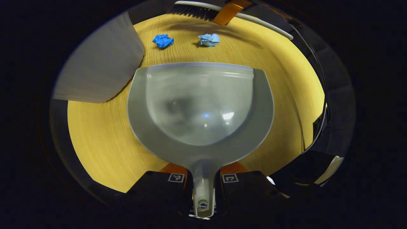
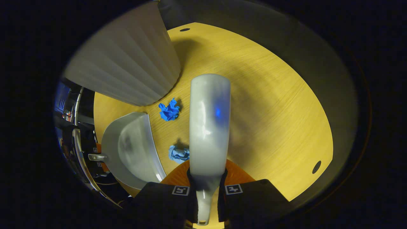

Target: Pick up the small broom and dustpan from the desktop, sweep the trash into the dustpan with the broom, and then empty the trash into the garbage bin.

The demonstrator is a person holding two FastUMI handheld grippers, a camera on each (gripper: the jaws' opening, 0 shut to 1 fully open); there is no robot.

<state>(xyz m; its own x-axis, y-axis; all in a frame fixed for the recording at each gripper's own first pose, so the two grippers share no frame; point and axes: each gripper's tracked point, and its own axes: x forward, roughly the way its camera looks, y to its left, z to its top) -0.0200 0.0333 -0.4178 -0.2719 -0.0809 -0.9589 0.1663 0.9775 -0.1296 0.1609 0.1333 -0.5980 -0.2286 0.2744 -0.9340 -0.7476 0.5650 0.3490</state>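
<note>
both tools are up, left gripper [image 1: 203, 183] clamped on the dustpan [image 1: 200, 108] handle, right gripper [image 2: 206, 194] on the broom [image 2: 209, 124], but both blue paper wads [image 1: 163, 40] lie unswept near the bin [image 2: 127, 66].

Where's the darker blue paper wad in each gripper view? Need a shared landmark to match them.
Left gripper view: darker blue paper wad sits upper left on the wooden desktop, beyond the dustpan's front lip, beside the grey ribbed garbage bin.
Right gripper view: darker blue paper wad lies left of centre, between the garbage bin and the broom, just above the dustpan.
Shared landmark: the garbage bin, next to the wad in both.
</note>
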